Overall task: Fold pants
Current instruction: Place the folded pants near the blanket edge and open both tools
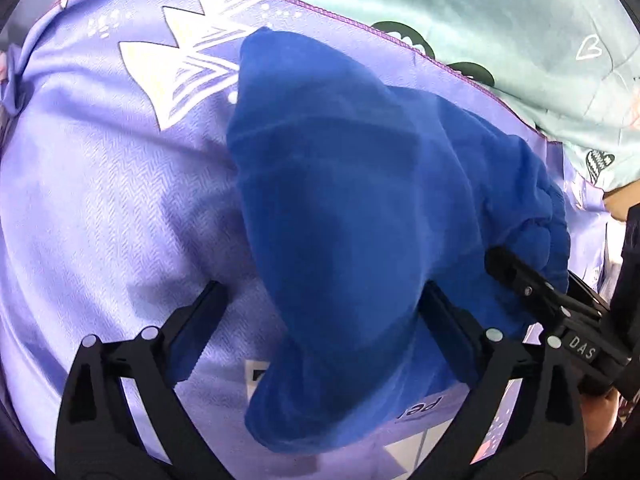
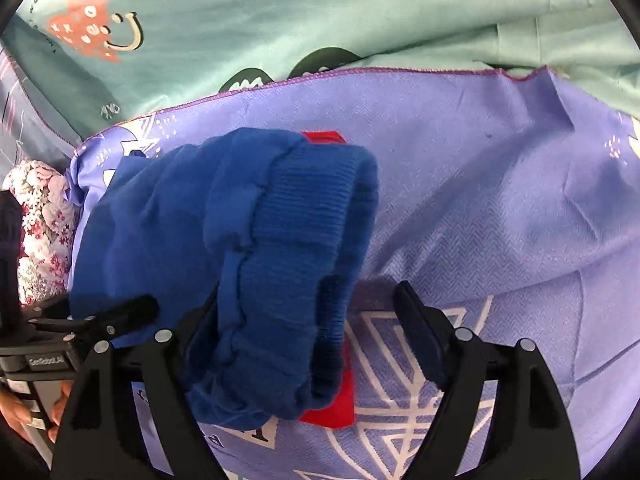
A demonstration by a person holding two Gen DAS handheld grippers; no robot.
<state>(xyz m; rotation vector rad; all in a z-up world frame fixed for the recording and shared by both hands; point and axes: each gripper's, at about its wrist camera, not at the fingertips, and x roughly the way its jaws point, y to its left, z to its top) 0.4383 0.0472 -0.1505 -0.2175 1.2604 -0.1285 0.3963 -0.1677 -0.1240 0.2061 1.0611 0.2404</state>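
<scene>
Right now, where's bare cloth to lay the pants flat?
Free: purple cloth right of the pants, up to its stitched edge by the teal sheet. In the left view, also bare left of the pants. Crowded: the near side, where both grippers straddle the pants.

Mint-green printed bedsheet (image 2: 320, 12) as the base surface, lavender woven cloth with white geometric print and purple stitched hem (image 2: 500, 184) spread over it, bunched royal-blue fleece pants with ribbed waistband (image 2: 240, 240) lying on the cloth
</scene>
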